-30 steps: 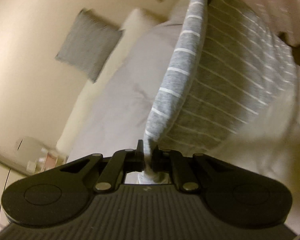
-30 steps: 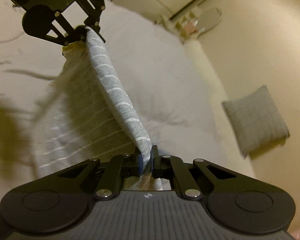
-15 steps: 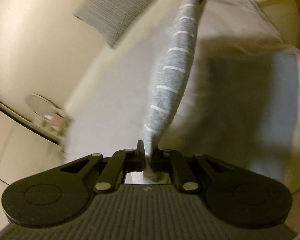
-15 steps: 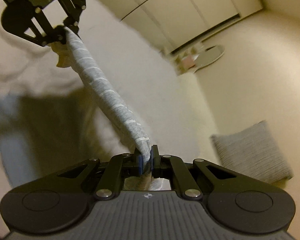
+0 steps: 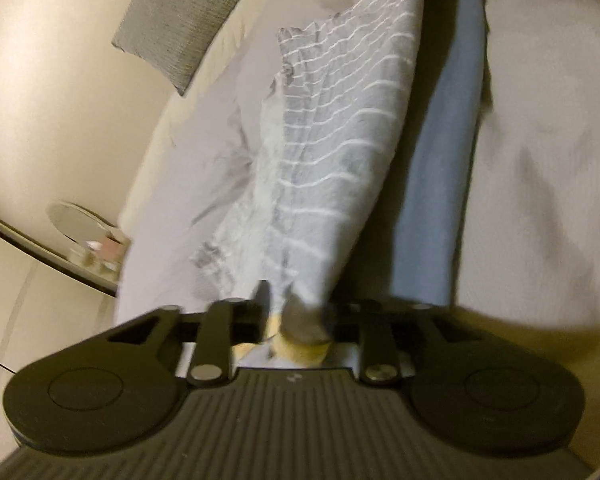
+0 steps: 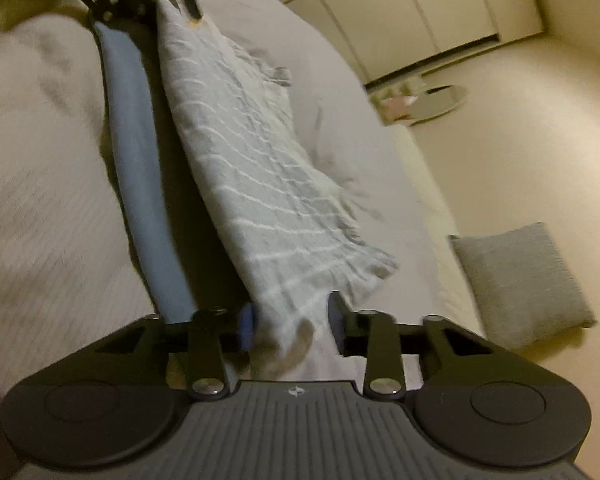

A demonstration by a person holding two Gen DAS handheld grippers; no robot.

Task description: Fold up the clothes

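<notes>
The bed (image 5: 188,148) fills most of both of my views, its pale cover rumpled, with a grey cushion (image 6: 524,284) off against the wall. Across the cover lies the striped grey garment (image 5: 332,152), spread long between my two grippers, its far side bunched into soft ridges. Just beside its straighter edge runs a narrow blue strip (image 5: 444,168) in shadow; I cannot tell whether that is part of the same garment or another cloth under it.

My left gripper (image 5: 296,312) has its jaws parted, with one end of the garment and a bit of yellow trim lying loose between them. The picture is blurred there, so I cannot say whether a pad touches the cloth. My right gripper (image 6: 292,320) is spread wide as well, and the other end sits slack in the gap, not pinched.

I judge this to be the lay-down before a fold. To do it well I should lift both grippers straight back off the ends without snagging the hem. Then I should smooth the bunched side flat before I take new hold, since a fold made over those ridges would come out crooked.
</notes>
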